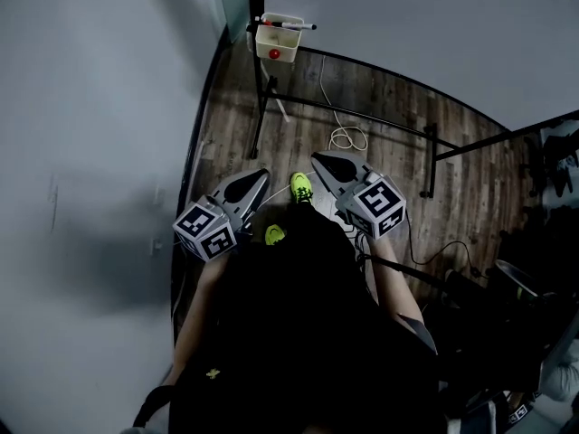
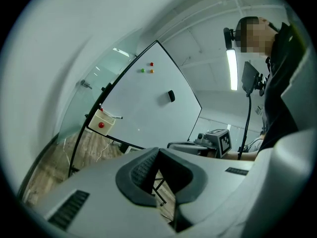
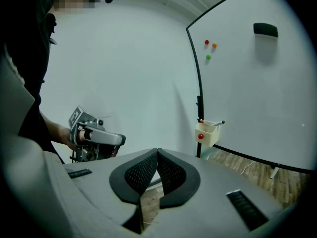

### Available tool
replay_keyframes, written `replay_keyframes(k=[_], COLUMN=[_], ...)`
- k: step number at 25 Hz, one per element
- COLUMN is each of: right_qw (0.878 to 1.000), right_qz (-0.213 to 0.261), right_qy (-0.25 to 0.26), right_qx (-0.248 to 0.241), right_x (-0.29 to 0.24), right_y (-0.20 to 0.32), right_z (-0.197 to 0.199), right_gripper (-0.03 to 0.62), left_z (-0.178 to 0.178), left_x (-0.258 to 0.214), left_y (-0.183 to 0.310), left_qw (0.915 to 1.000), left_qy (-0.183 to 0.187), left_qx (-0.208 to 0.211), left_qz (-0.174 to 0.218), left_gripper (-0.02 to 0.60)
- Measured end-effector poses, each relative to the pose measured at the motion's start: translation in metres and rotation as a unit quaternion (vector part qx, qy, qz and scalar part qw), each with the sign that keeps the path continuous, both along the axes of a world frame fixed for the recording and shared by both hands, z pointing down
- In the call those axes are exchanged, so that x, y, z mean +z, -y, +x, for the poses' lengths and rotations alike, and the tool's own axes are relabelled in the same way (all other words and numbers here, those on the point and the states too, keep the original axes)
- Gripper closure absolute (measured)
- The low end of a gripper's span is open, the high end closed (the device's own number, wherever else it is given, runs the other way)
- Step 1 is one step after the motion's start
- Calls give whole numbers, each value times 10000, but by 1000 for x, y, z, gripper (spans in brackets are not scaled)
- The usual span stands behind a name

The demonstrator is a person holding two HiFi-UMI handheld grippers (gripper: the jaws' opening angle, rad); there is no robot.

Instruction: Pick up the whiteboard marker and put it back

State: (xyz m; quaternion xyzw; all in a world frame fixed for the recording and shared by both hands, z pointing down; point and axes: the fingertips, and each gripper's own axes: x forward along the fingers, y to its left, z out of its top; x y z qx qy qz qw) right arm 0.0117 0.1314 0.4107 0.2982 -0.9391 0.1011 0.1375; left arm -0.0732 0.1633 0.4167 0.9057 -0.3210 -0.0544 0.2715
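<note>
Operator: Status of both grippers?

Technician: Left gripper [image 1: 262,174] has its jaws pressed together with nothing between them. Right gripper [image 1: 317,157] is likewise closed and empty. Both are held side by side in front of the person's body.

Operator: Location of the whiteboard marker?

Technician: Whiteboard marker [image 1: 291,25] lies across the top rim of the cream holder box [image 1: 276,45], which is fixed to the whiteboard stand. It sits ahead of both grippers and well apart from them. It is off to the left of the left jaw line and off to the right of the right jaw line.

Operator: Progress on the task?

Technician: Judged as not started. Neither gripper touches the marker. Approach, jaw opening, pinch, lift and return to the box are all left to do.

Operator: Clearance for the approach?

Technician: Plank floor [image 1: 389,107] lies open between the grippers and the box.
- A wall [image 1: 90,107] runs close along the outer side of the left gripper.
- Below the box, the black stand leg [image 1: 261,98] and its crossbar cross the path.
- A white cable [image 1: 346,138] coils on the floor ahead of the right gripper.
- The whiteboard [image 3: 247,93] stands directly behind the box and limits overshoot.
- A black metal frame [image 1: 488,138] bounds the room outboard of the right gripper.
</note>
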Motion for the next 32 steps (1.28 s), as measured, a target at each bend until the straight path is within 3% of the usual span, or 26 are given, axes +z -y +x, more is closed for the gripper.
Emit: replay_keyframes(k=[19,32], right_qw=[9980,9955], right_qz=[-471,-473], right_qy=[288,328], right_qx=[-312,-754], right_x=[25,34], right_y=[142,223], right_z=[41,58], right_gripper=[595,595], left_z=[42,59], left_x=[13,17], left_y=[142,219], left_qw=[9982,9950], left_qy=[352,461], left_qx=[-333,-826], left_qz=[-359,-314], left_gripper=[561,561])
